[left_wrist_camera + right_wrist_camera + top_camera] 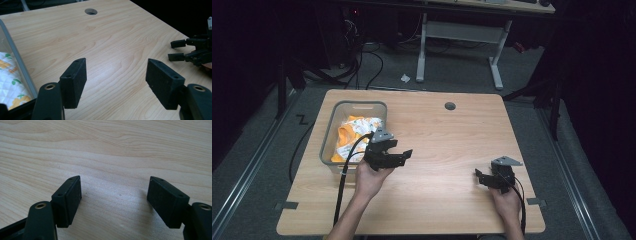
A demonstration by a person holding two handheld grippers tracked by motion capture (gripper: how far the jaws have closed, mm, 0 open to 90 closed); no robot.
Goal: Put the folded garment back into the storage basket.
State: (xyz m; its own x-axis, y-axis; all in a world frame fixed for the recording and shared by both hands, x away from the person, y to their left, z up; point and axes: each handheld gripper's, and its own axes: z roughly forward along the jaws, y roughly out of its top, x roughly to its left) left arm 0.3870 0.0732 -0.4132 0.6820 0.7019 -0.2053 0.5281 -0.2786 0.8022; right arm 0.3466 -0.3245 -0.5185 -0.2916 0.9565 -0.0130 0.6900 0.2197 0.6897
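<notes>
Your left gripper (pixel 116 83) and right gripper (pixel 113 201) both hold their flat black jaws spread wide, empty, above the smooth wood-grain table (pixel 447 135). At frame left, the grey plastic bin (pixel 330 135) holds quilted orange-and-white cloth (pixel 349 135).

Table (pixel 437 135): light wood, one round hole (pixel 450 106) near far edge.
On it: grey bin (pixel 330 145), left side.
</notes>
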